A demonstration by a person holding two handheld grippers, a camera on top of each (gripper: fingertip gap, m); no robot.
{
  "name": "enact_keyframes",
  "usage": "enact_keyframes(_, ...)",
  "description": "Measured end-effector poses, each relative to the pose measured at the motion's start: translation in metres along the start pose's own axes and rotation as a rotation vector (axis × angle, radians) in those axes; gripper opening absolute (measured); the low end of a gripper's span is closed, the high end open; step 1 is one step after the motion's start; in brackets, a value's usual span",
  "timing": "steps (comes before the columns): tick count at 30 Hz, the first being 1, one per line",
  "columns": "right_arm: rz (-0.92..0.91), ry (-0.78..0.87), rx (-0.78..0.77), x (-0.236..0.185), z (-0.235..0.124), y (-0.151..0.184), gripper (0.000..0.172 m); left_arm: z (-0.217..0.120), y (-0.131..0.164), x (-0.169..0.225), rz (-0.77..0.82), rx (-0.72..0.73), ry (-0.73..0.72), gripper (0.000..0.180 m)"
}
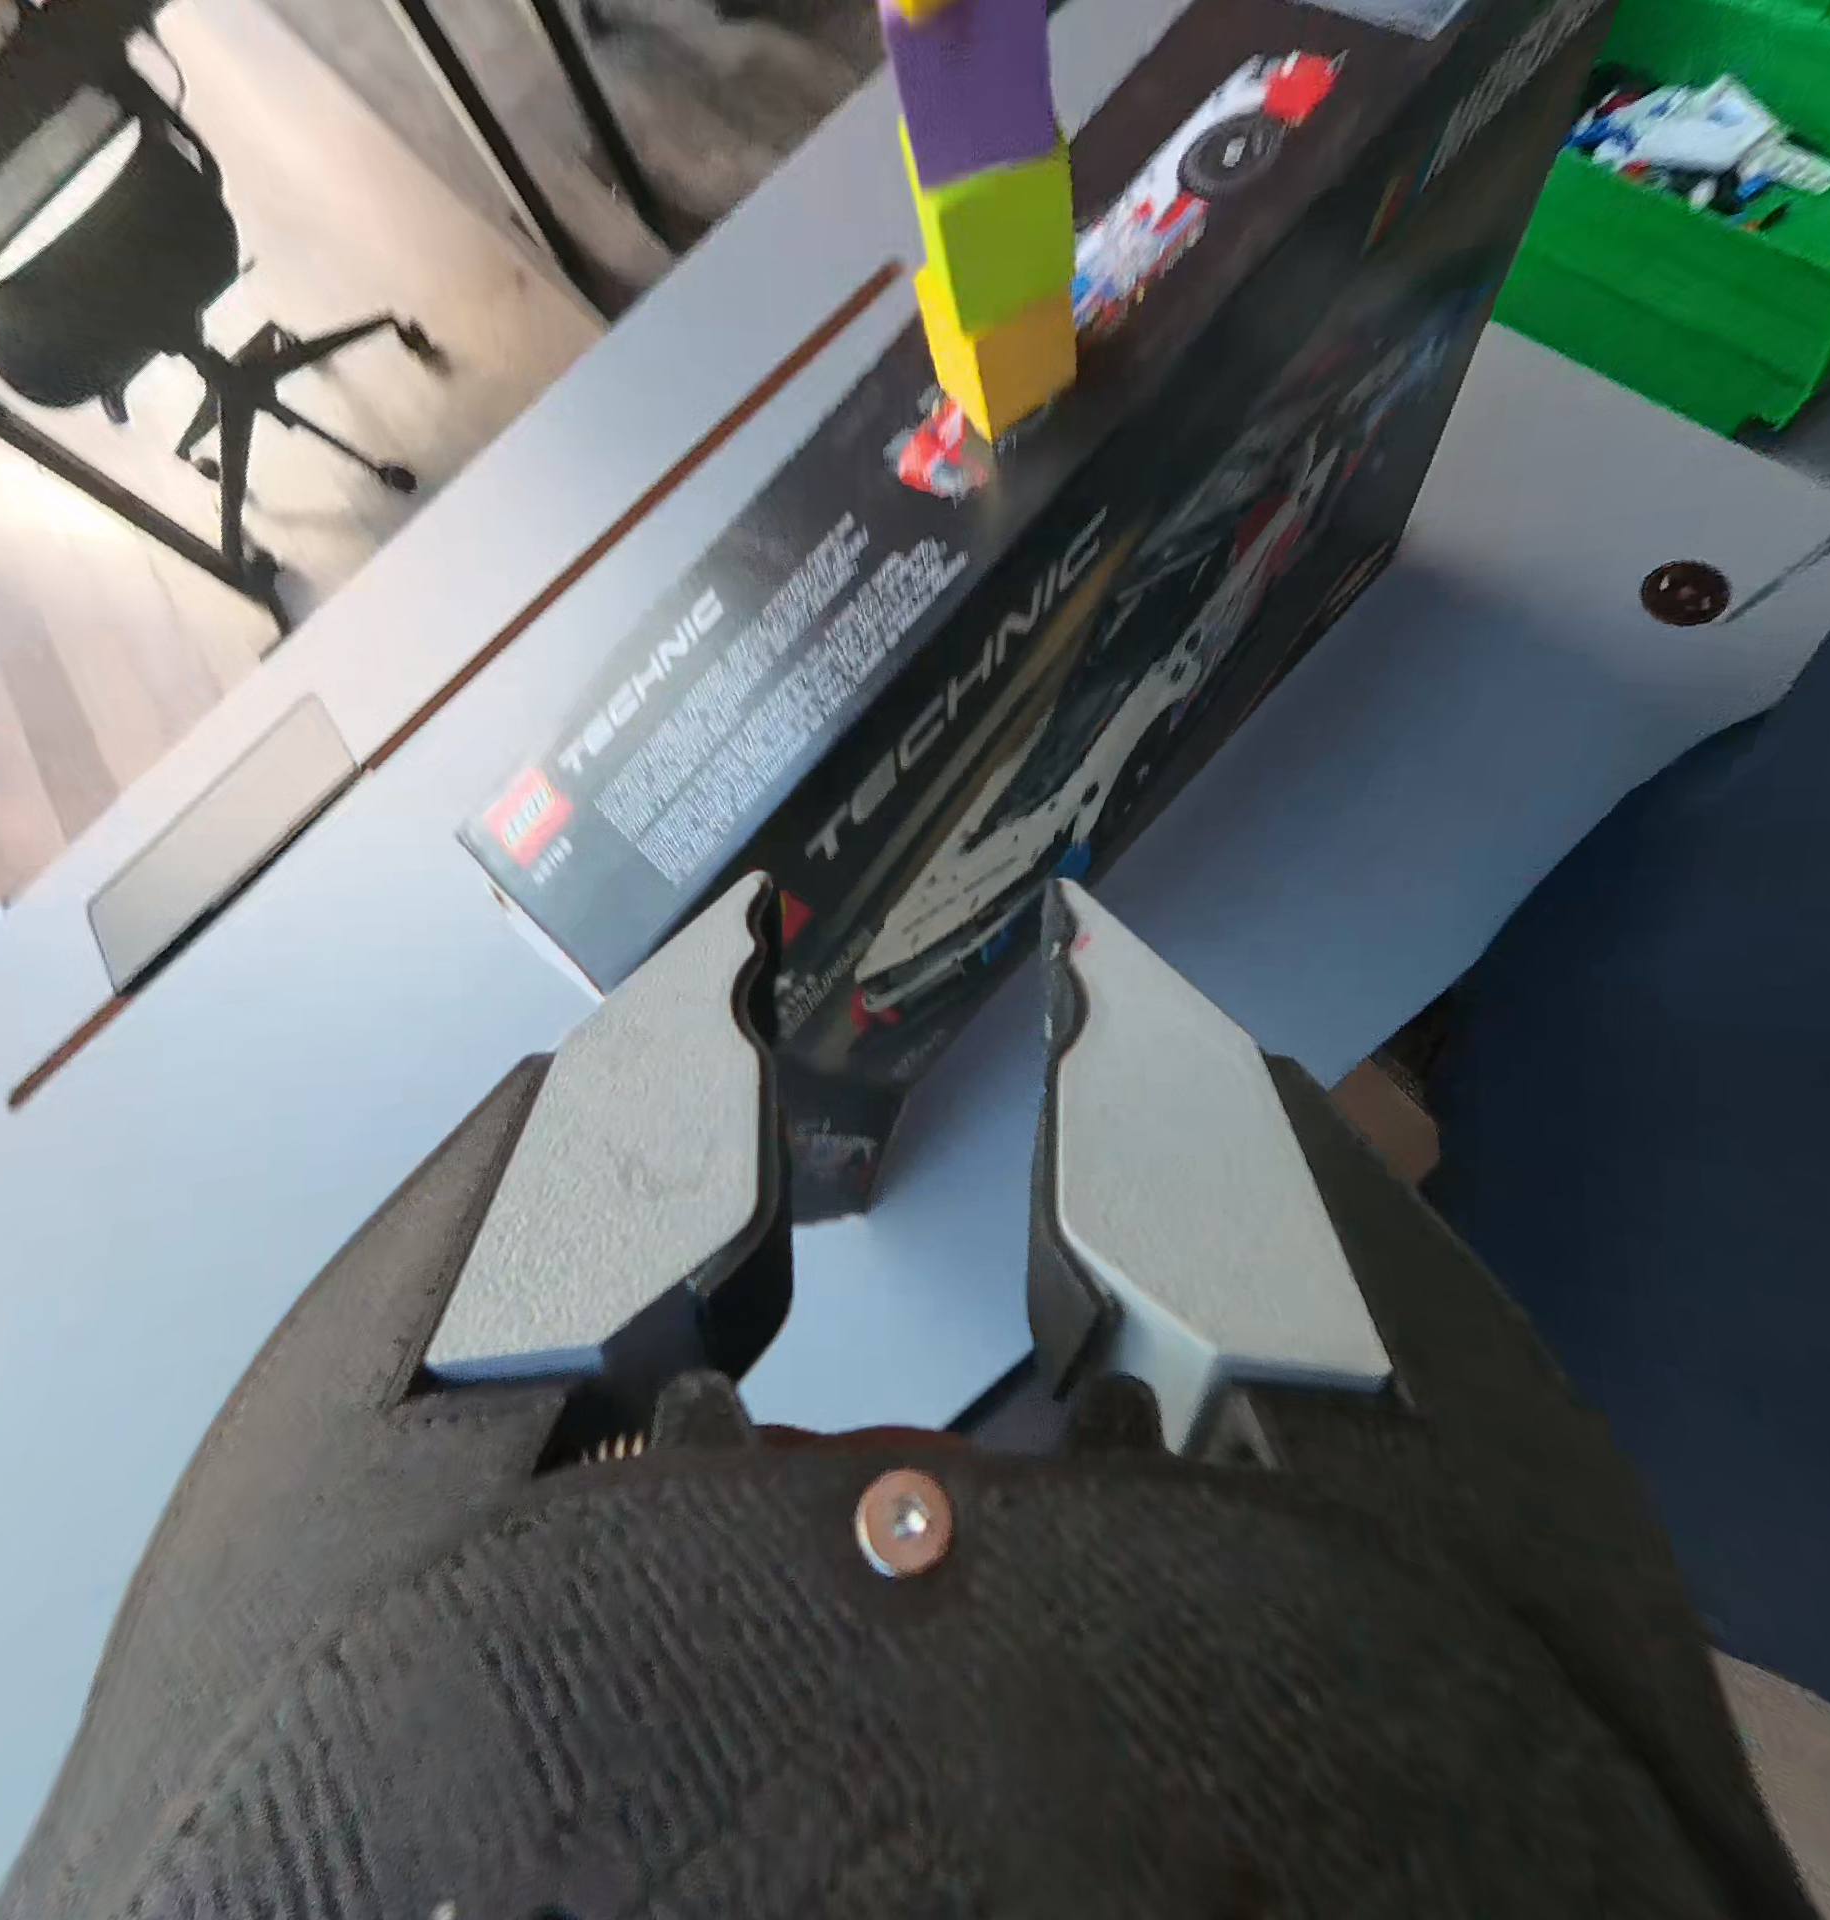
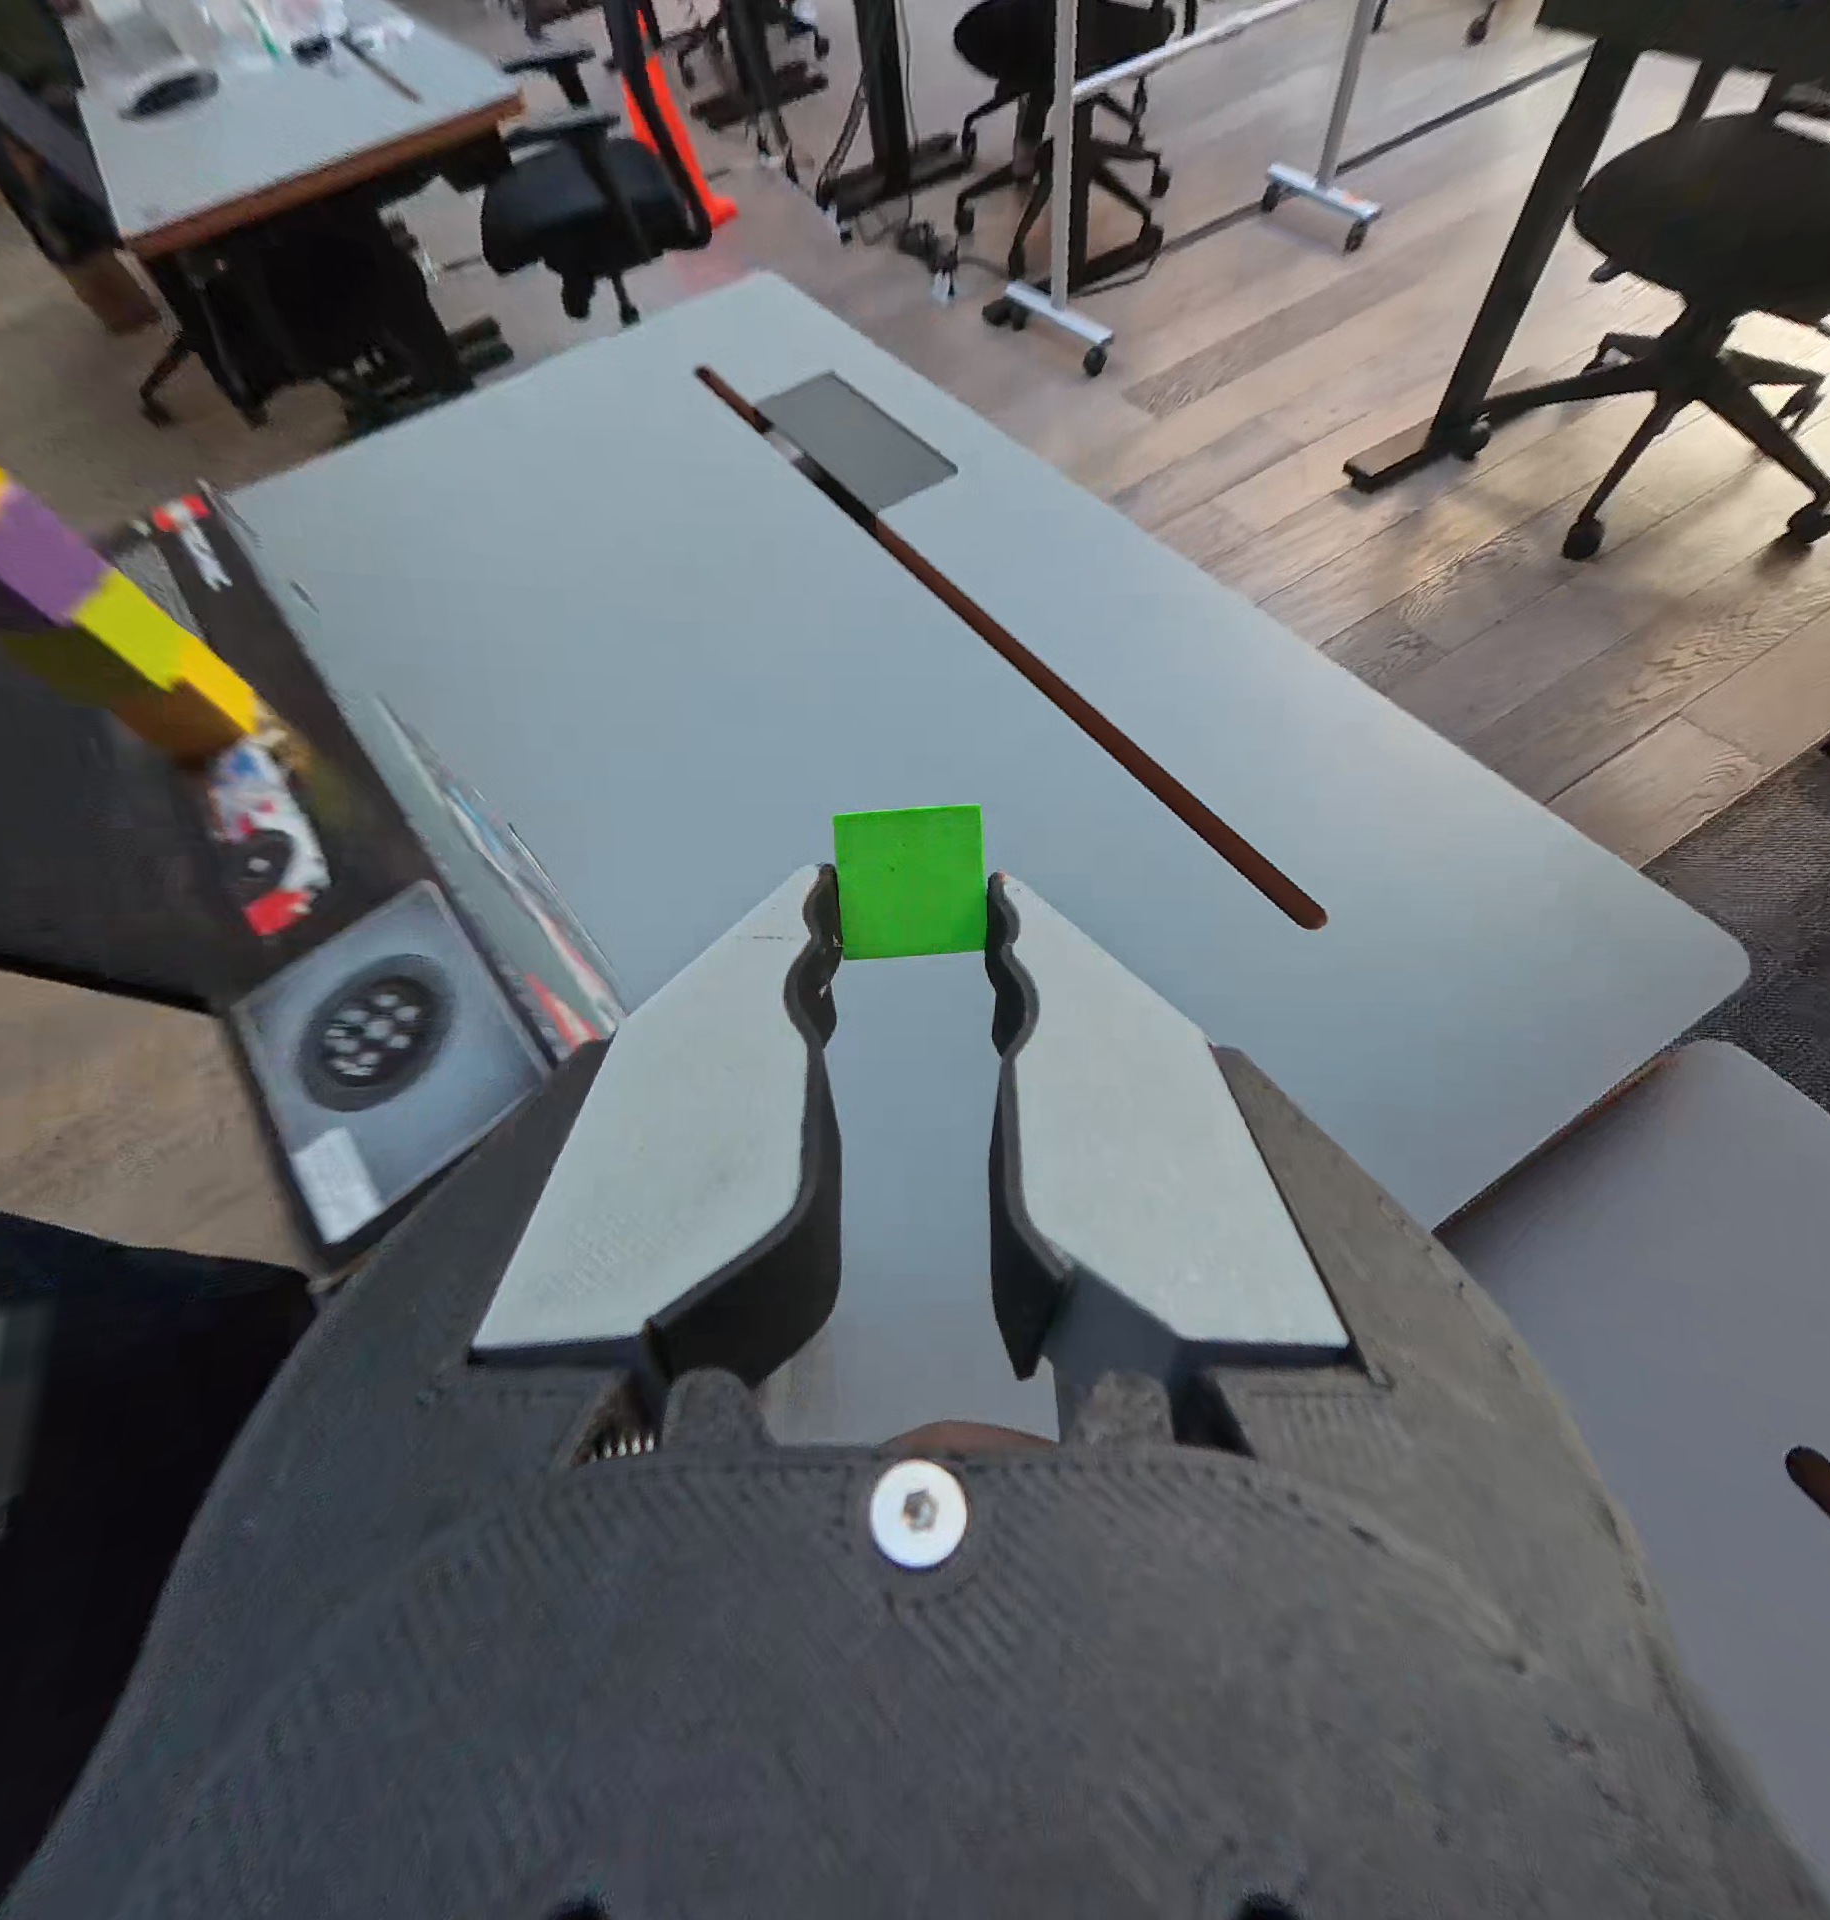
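The right tool (image 2: 911, 899) pinches a bright green block (image 2: 909, 881) between its fingertips, both pads pressed against the block's sides, with the block's far half sticking out past the tips. It hangs over a bare stretch of the grey counter (image 2: 620, 644), which has a long dark slot (image 2: 1004, 644) running across it. The left tool (image 1: 906, 914) is spread and holds nothing. Its tips sit just in front of the lower corner of a dark printed box (image 1: 994, 727) that stands on the counter; whether a tip touches the box cannot be told through the blur.

On top of that box rises a tower of blocks (image 1: 994, 229): a yellow one at the bottom, a lime one above it, then purple, with the upper end cut off by the frame. The right wrist view shows the same tower (image 2: 111, 644) off to the left of the green block, well apart from it. A green bin (image 1: 1700, 260) full of small loose pieces stands behind the box. Office chairs and other desks fill the floor beyond.

As a judgement only: the green block is lifted and carried, not yet set anywhere, while the left tool waits empty by the box.
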State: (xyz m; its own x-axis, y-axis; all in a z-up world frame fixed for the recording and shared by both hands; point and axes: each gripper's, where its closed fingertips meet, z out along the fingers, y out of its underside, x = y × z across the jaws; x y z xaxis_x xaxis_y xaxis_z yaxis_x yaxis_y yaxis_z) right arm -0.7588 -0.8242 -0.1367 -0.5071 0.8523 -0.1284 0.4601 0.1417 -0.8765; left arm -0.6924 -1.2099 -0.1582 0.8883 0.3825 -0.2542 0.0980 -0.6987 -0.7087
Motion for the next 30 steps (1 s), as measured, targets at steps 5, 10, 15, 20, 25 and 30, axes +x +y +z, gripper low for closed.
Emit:
enact_keyframes(5,-0.074,-0.009,0.156,-0.103,-0.05,-0.073,0.025,-0.025,-0.052,-0.03,-0.018,0.153,0.059,0.052)
enact_keyframes(10,-0.161,-0.232,0.184,-0.237,-0.03,-0.124,0.025,-0.075,-0.13,-0.017,0.086,0.517,0.211,0.052)
enact_keyframes(15,-0.128,-0.366,0.092,-0.304,0.004,-0.13,0.025,-0.076,-0.165,0.004,0.291,0.635,0.206,0.055)
enact_keyframes(20,-0.088,-0.462,0.056,-0.326,0.004,-0.127,0.025,-0.073,-0.17,0.033,0.492,0.661,0.142,0.051)
enact_keyframes(25,-0.045,-0.559,0.011,-0.329,-0.006,-0.115,0.025,-0.069,-0.184,0.052,0.581,0.685,0.048,0.047)
enact_keyframes(30,0.078,-0.678,0.041,-0.328,-0.02,-0.111,0.026,-0.056,-0.194,0.061,0.681,0.695,-0.148,0.041)
